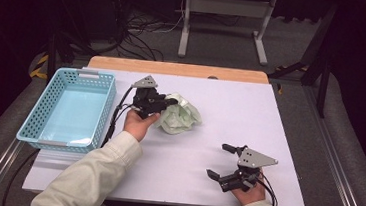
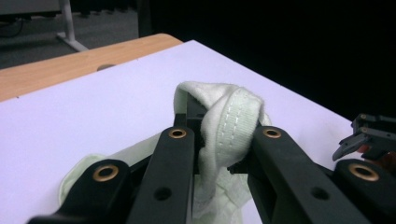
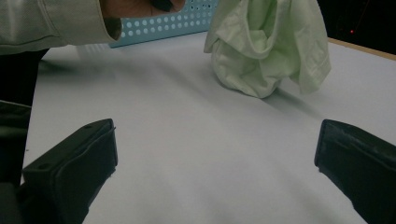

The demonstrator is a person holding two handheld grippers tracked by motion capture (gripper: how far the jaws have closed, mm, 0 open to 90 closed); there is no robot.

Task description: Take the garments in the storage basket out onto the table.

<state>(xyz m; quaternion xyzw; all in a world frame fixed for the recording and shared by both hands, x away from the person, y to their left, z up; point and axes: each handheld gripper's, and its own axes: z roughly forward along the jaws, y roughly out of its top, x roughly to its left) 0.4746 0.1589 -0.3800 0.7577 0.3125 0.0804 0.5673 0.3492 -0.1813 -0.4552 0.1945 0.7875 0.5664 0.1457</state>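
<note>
Nearest, at the front edge of the white worktop (image 1: 209,120), the right hand-held gripper (image 1: 224,161) rests with its jaws wide apart and nothing between them. Farther in, the left hand-held gripper (image 1: 171,102) pinches a fold of the pale green cloth (image 1: 182,115) (the stitched hem is squeezed tight between its jaws). That cloth sits bunched up near the middle of the worktop, partly lifted. To its left stands a light blue basket (image 1: 34,120) with holes in its walls. No words can be read anywhere. Behind the worktop come a wooden edge (image 1: 174,69), grey floor (image 1: 216,45), black cables (image 1: 137,33) and a white metal stand (image 1: 224,9).
</note>
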